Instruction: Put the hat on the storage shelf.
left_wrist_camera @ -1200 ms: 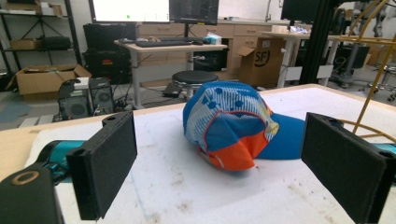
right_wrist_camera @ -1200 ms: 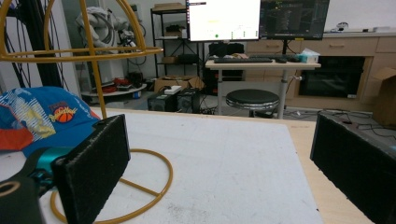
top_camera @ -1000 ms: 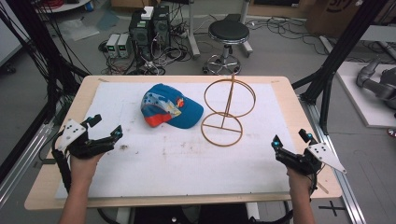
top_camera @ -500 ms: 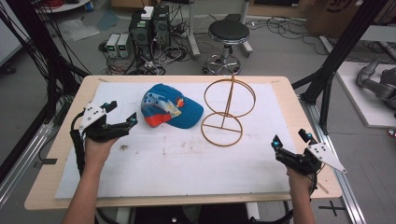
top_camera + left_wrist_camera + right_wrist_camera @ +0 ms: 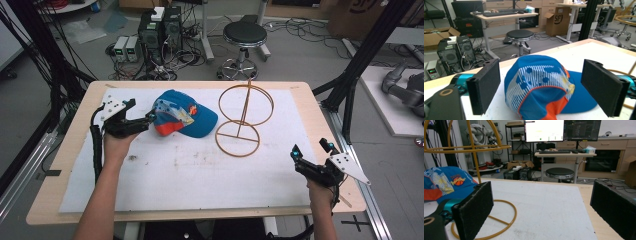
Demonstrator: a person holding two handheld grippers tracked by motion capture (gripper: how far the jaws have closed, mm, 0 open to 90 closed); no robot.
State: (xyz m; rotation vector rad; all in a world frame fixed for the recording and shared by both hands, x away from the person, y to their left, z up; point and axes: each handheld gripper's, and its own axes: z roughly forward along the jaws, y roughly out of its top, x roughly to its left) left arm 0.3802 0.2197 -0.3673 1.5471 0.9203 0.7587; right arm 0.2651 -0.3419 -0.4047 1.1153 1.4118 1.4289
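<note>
The cap (image 5: 184, 117) lies on the white worktop (image 5: 200, 170), just beside the yellow wire stand (image 5: 244, 117). If I squeeze only the soft back of it, the cap may squash or slide away. My left tongs (image 5: 549, 90) are wide apart around the cap, holding nothing. My right tongs (image 5: 312, 152) are wide apart too, holding nothing.

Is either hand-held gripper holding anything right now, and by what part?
Nothing is held. The left hand-held gripper is open, its jaws either side of the back of the cap without closing on it. The right hand-held gripper is open over bare table.
</note>
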